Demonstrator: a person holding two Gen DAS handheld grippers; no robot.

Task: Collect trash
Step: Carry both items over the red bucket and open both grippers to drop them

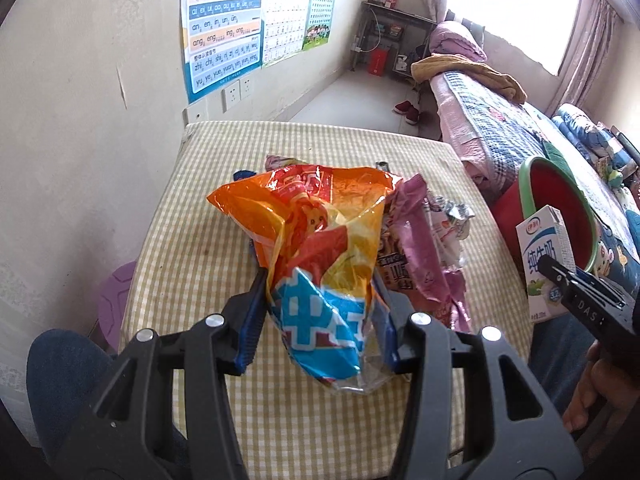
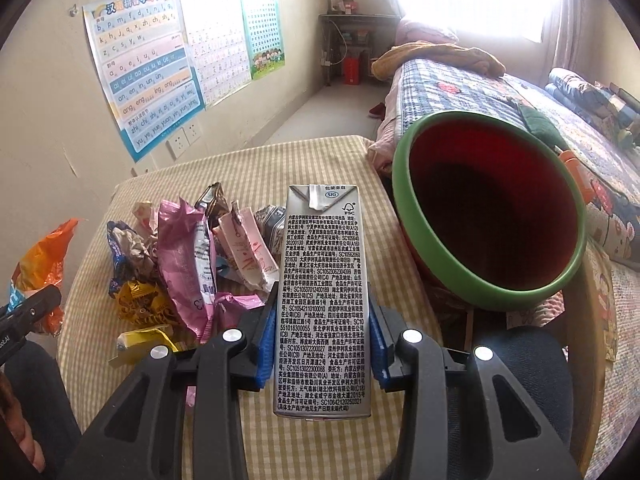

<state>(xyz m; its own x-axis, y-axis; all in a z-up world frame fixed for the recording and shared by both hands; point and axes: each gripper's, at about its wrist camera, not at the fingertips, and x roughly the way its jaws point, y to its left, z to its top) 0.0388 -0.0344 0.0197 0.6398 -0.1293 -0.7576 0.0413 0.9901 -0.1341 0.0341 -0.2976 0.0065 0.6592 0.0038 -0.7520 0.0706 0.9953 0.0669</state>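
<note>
My left gripper [image 1: 320, 308] is shut on a crumpled orange and blue snack bag [image 1: 316, 240], held above the checked table [image 1: 200, 240]. My right gripper [image 2: 323, 332] is shut on a silver milk carton [image 2: 322, 280], upright and lifted over the table's right side; the carton also shows in the left wrist view [image 1: 544, 256]. A red bin with a green rim [image 2: 492, 208] stands just right of the carton, tilted toward me, its mouth open. A pile of wrappers [image 2: 192, 256], pink, yellow and blue, lies on the table left of the carton.
A bed with a patterned quilt [image 2: 500, 96] runs along the right behind the bin. A wall with posters [image 2: 148, 68] and sockets is on the left. A purple stool [image 1: 116, 304] stands left of the table. My knees are at the table's near edge.
</note>
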